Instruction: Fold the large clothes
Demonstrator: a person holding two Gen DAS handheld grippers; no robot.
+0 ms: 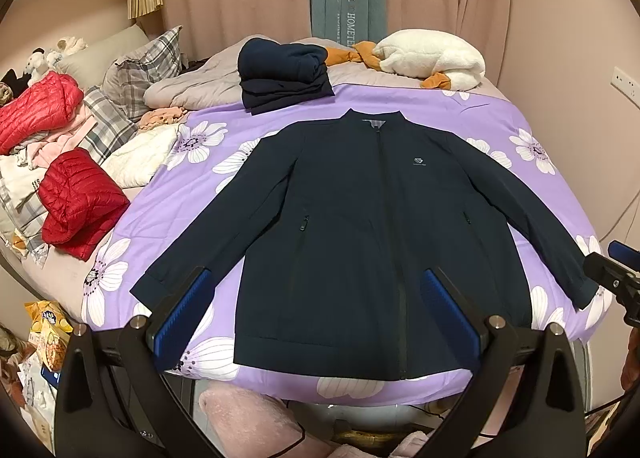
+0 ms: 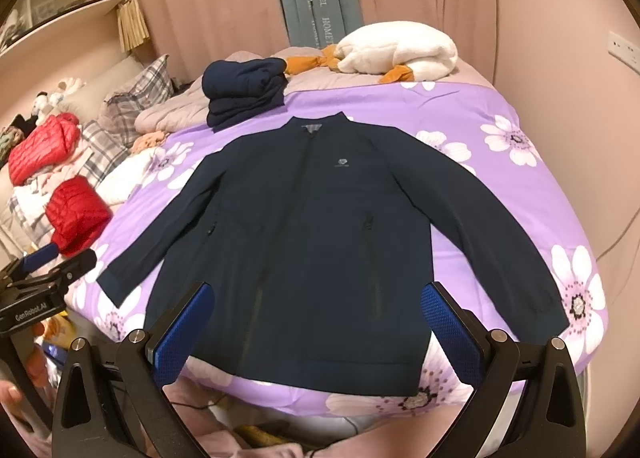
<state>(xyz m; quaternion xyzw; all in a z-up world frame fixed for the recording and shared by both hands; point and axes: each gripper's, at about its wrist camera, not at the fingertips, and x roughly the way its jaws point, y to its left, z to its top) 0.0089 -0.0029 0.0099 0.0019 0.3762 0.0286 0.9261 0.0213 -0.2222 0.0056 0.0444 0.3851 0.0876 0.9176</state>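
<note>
The navy jacket [image 1: 360, 225] lay face up and zipped on the purple floral bedspread [image 1: 532, 193], collar toward the curtains, hem at the near edge of the bed, both sleeves spread out and down to either side of the body. It looked fully flattened, with no fold yet made, so the step in hand seemed to be the start of folding this garment. Just beyond the jacket's collar sat a stack of folded dark clothes [image 1: 284, 73], probably finished earlier pieces, and farther past the collar lay a white plush pillow [image 1: 436, 53] with orange ends. Off the jacket's left-hand sleeve as pictured were a red down jacket [image 1: 80, 201], plaid pillows and other loose clothing. The left tongs [image 1: 316, 314] hovered above the jacket's hem, wide apart and holding nothing; the right tongs [image 2: 316, 322] hung likewise over the hem, spread and empty, with neither touching the cloth. The next move would likely call for each of the tongs to reach outward to a sleeve cuff or shoulder, pinch only that layer, and carry it across the jacket's body without dragging the rest out of line.
</note>
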